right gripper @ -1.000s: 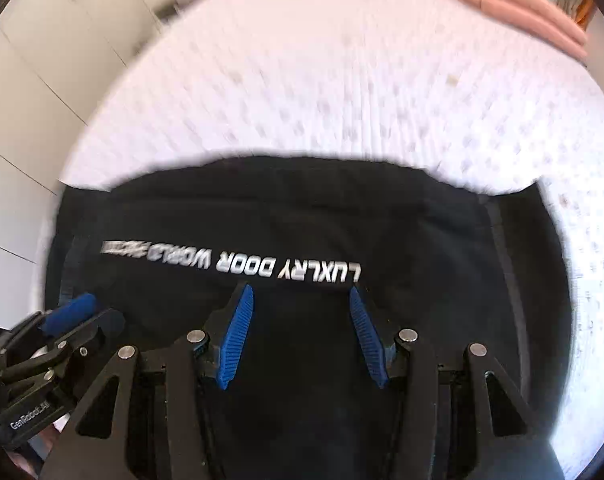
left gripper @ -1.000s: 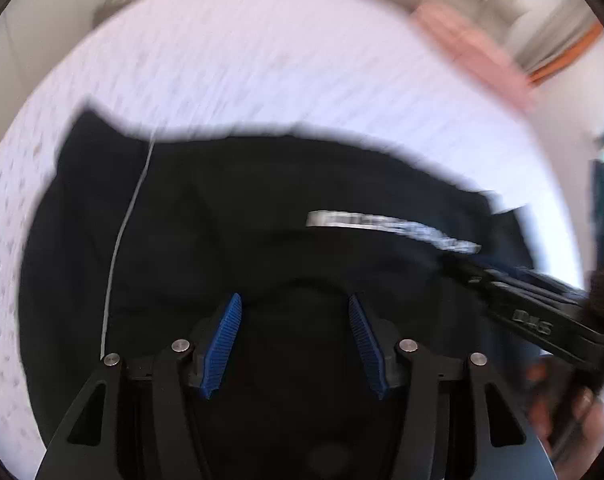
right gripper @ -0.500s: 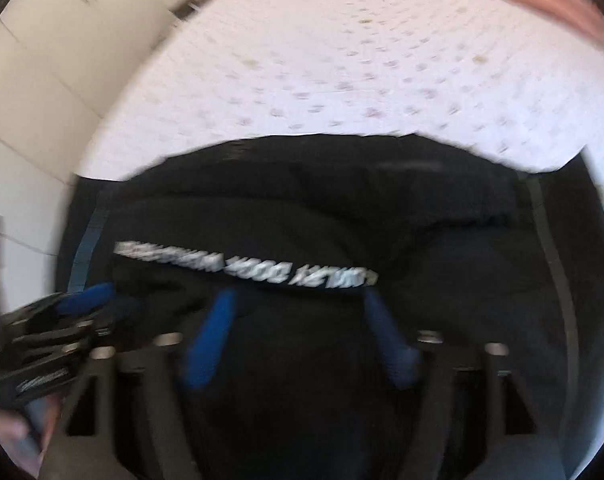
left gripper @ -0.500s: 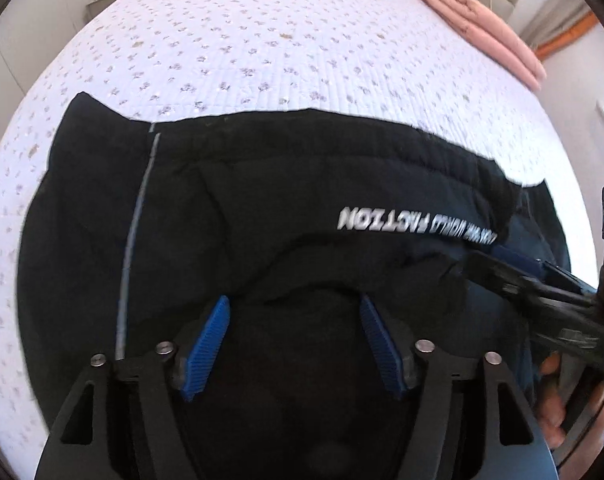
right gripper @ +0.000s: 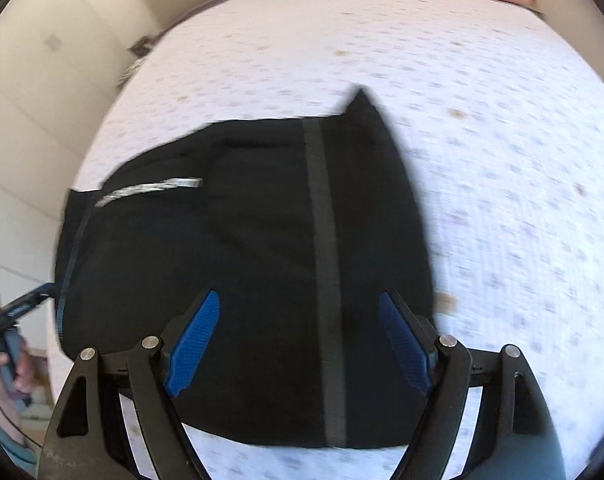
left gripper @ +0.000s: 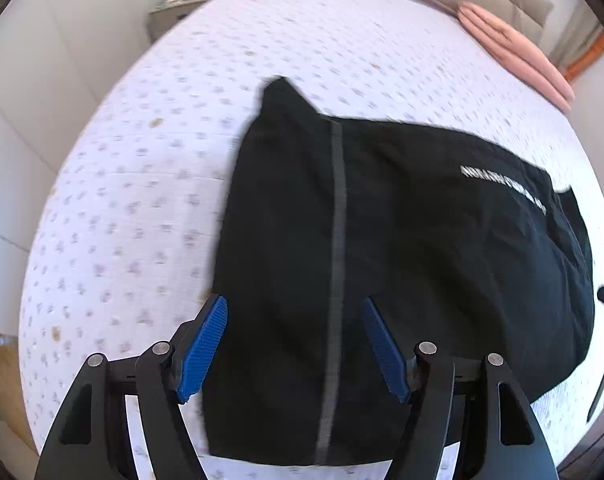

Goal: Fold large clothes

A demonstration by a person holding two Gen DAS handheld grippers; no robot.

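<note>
Blue pads spread wide on both sides: the left gripper [left gripper: 294, 348] and the right gripper [right gripper: 298, 342] each hover with jaws apart and nothing between them, just above opposite ends of the garment [left gripper: 402, 280]. Black, folded, with a grey stripe [right gripper: 324, 260] and white lettering [left gripper: 502, 188], it lies flat on the dotted bedspread [left gripper: 142, 200], pink bedding [left gripper: 514, 48] far behind.

Floral-print bed [left gripper: 262, 40]; white wardrobe [right gripper: 34, 92]

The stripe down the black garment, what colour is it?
Grey stripe, clearest in the right wrist view.
</note>
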